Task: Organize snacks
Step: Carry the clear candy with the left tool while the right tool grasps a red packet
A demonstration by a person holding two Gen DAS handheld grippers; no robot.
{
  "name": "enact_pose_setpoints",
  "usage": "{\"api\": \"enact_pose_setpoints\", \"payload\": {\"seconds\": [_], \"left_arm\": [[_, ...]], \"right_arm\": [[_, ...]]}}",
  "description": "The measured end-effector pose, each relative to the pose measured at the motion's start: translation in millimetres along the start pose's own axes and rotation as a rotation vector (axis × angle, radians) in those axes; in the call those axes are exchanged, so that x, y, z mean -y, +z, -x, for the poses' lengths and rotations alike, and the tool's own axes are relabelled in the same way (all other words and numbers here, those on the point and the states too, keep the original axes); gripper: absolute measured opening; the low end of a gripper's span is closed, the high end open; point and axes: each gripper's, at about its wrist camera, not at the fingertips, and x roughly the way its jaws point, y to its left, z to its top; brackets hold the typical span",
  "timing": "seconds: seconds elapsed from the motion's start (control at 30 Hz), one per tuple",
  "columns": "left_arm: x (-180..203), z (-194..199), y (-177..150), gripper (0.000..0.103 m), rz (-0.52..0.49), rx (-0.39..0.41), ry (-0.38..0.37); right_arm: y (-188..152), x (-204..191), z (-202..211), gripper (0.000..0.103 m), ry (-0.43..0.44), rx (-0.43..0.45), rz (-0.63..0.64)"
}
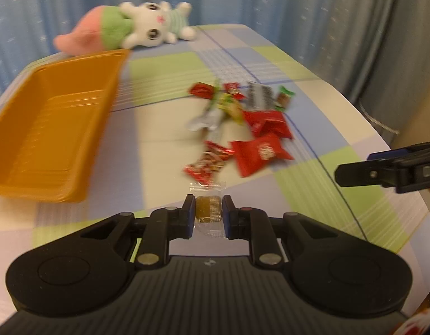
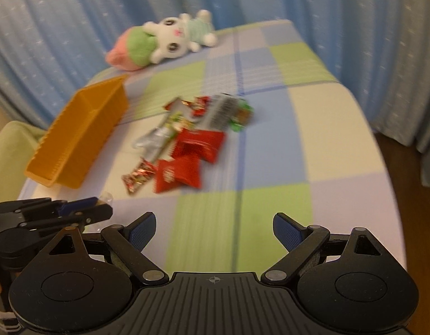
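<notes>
My left gripper (image 1: 208, 209) is shut on a small amber candy in a clear wrapper (image 1: 208, 209), held just above the checked tablecloth. A pile of snacks (image 1: 242, 122) lies ahead of it: red packets, a silver wrapper, a green one. An empty orange tray (image 1: 50, 128) stands to the left of the pile. My right gripper (image 2: 213, 234) is open and empty above the cloth, short of the snacks (image 2: 187, 145). The orange tray (image 2: 75, 139) is to its left. The left gripper (image 2: 83, 209) shows at its lower left, and the right gripper (image 1: 382, 170) at the left view's right edge.
A plush rabbit with a pink and green cushion (image 1: 131, 28) lies at the table's far end, behind the tray. Blue curtains hang around the table. The table's right edge (image 2: 388, 167) drops to a wooden floor.
</notes>
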Motion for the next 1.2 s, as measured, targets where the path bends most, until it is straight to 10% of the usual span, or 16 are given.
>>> {"api": "enact_pose_setpoints", "payload": {"seconds": [0.33, 0.87, 1.2], "left_arm": [[-53, 34, -14, 0.018, 0.116, 0.004, 0.114], [-110, 66, -29, 0.018, 0.198, 0.003, 0.196], [-147, 82, -19, 0.018, 0.204, 0.034, 0.202]], "right_arm": [[23, -19, -47, 0.090, 0.038, 0.026, 0.066], [29, -36, -87, 0.039, 0.021, 0.012, 0.103], [24, -56, -64, 0.037, 0.038, 0.050, 0.063]]}}
